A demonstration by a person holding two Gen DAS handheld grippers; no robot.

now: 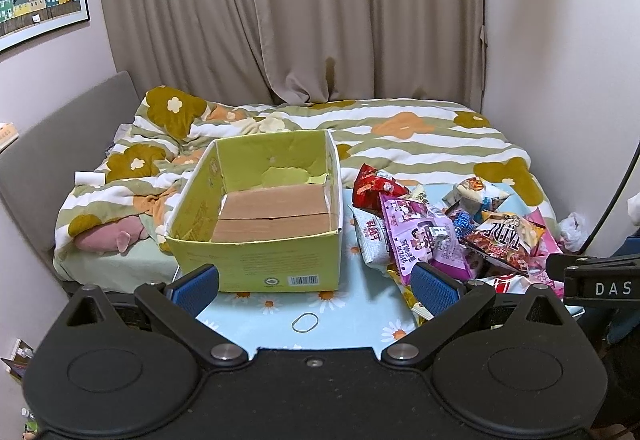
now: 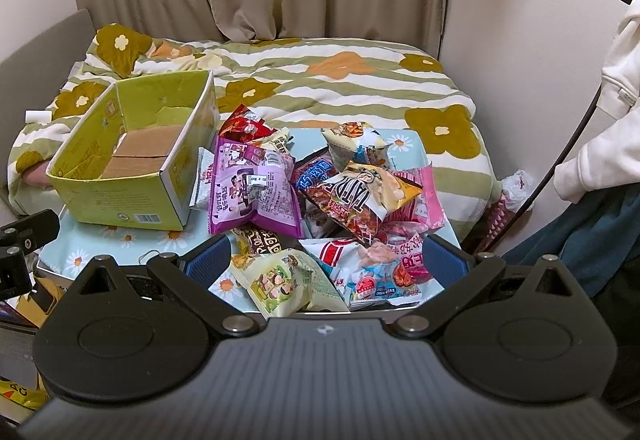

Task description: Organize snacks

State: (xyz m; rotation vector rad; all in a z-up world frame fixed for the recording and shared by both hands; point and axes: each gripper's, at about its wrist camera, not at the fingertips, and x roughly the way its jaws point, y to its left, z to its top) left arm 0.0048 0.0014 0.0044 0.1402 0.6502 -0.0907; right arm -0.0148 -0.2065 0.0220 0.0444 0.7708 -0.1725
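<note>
A green box (image 1: 264, 216) stands open and empty at the left of the bench (image 1: 256, 316), its brown floor flaps bare. Just in front of it, a rubber band (image 1: 305, 321) lies on the daisy cloth. The left hand-held gripper (image 1: 316, 280) hovers before the box, jaws spread wide, holding nothing. Right of the box the snacks (image 2: 320, 192) lie heaped, a purple bag (image 2: 256, 192) nearest the box wall and a pale green packet (image 2: 284, 284) at the near edge. The right hand-held gripper (image 2: 326, 260) hangs over that edge, wide open and empty. A white sleeve (image 2: 612, 112) shows far right.
</note>
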